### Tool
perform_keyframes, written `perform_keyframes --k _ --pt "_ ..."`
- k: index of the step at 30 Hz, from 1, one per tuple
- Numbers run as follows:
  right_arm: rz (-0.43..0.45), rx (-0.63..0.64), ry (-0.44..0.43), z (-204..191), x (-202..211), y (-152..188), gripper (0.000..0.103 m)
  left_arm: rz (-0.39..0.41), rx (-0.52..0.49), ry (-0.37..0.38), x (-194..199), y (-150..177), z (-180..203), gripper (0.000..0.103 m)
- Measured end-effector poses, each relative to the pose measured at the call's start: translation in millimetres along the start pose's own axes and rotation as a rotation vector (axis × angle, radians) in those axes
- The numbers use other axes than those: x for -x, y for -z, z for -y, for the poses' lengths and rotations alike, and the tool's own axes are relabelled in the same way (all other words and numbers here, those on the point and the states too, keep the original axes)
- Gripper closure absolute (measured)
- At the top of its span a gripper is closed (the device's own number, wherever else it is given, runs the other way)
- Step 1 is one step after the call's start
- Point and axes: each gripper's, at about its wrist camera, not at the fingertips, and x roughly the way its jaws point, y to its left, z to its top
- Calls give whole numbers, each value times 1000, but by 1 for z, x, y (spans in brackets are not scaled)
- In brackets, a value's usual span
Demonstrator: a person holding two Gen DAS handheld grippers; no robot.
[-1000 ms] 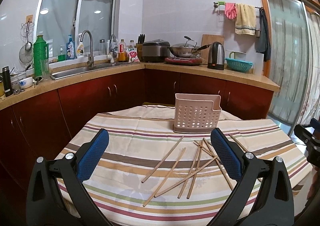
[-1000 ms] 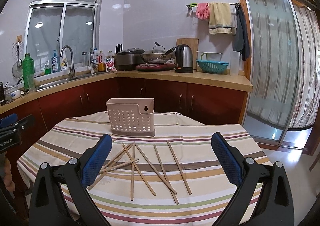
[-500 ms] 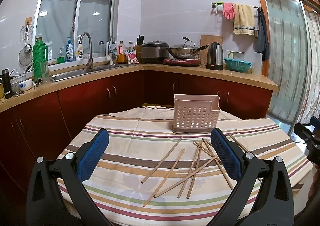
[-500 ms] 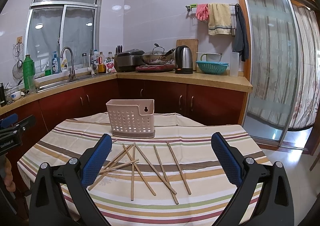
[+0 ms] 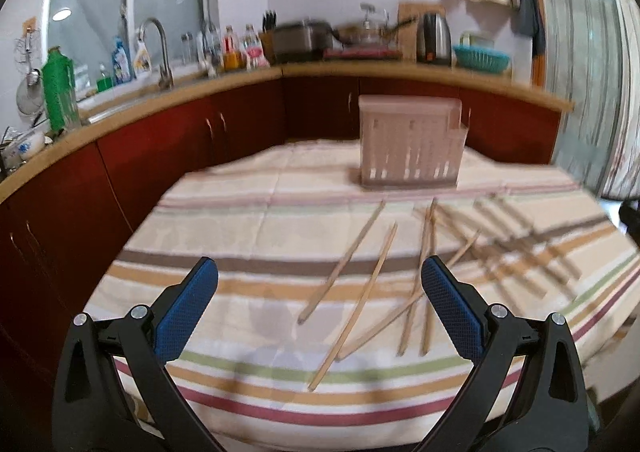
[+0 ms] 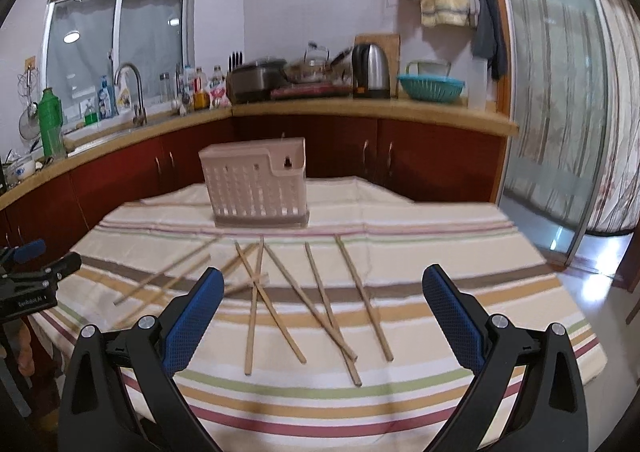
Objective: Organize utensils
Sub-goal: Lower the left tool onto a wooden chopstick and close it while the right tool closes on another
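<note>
Both tools (image 5: 319, 284) (image 6: 323, 292) over chopsticks (image 6: 316, 300), empty.

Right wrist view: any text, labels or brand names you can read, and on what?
White lettering on the left tongs' body: a brand-like word, too blurred to read with confidence.
Labels on the bottles by the sink: too small and blurred to read.
Pink holder, chopsticks, kettle: no text visible.
</note>
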Motion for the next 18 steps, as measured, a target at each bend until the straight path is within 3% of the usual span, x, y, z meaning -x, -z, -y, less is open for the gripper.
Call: perform_keyframes --k 4,8,15,18 --pt "-59 -16 -22 2 -22 14 6 -71 -35 -19 -24 21 -5 5" --pt "-106 -12 -38 1 -40 26 6 -121 -68 -12 -42 36 -6 16" --pt "-162 -12 -60 0 -62 38 6 -161 -101 65 -60 45 6 31" --pt "-175 -6 -65 0 -68 39 6 -173 -122 98 -67 44 14 44"
